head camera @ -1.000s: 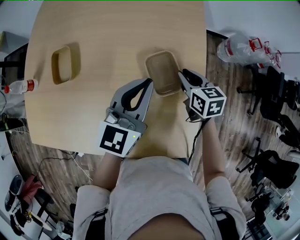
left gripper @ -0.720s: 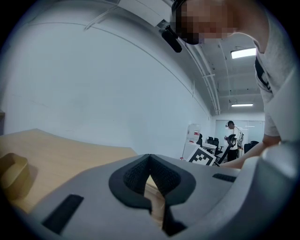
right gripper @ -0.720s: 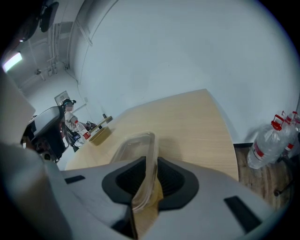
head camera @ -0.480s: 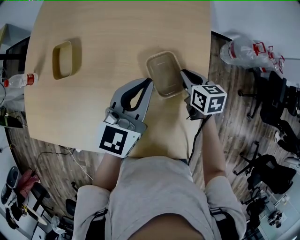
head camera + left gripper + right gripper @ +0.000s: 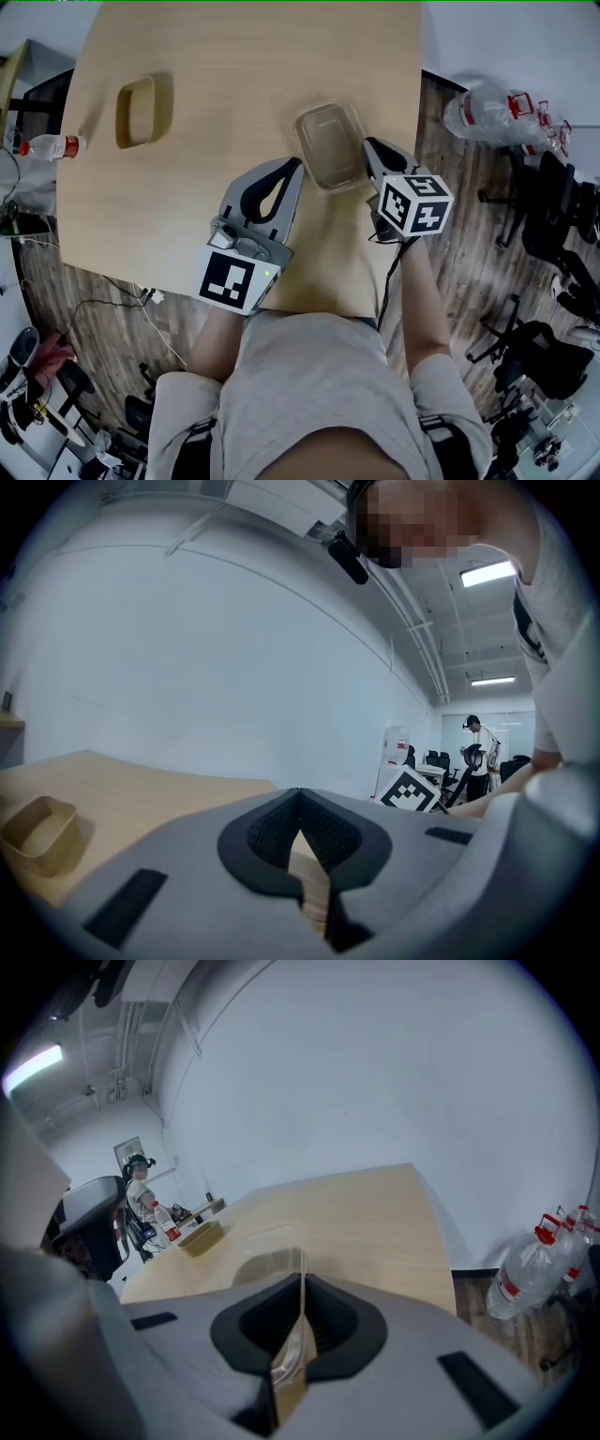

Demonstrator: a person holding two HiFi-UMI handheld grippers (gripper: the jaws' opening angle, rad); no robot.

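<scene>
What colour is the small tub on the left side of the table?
Tan brown. The tub shows best in the head view.

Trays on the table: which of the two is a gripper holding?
The tray with the clear top, on the right: the right gripper is shut on its rim. The other tray, plain brown, stands alone at far left.

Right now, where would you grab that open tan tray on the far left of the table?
The tan tray stands open-topped and empty, so I'd pinch its thin rim from above, one jaw inside and one outside, likely on the long wall facing the left gripper.
</scene>
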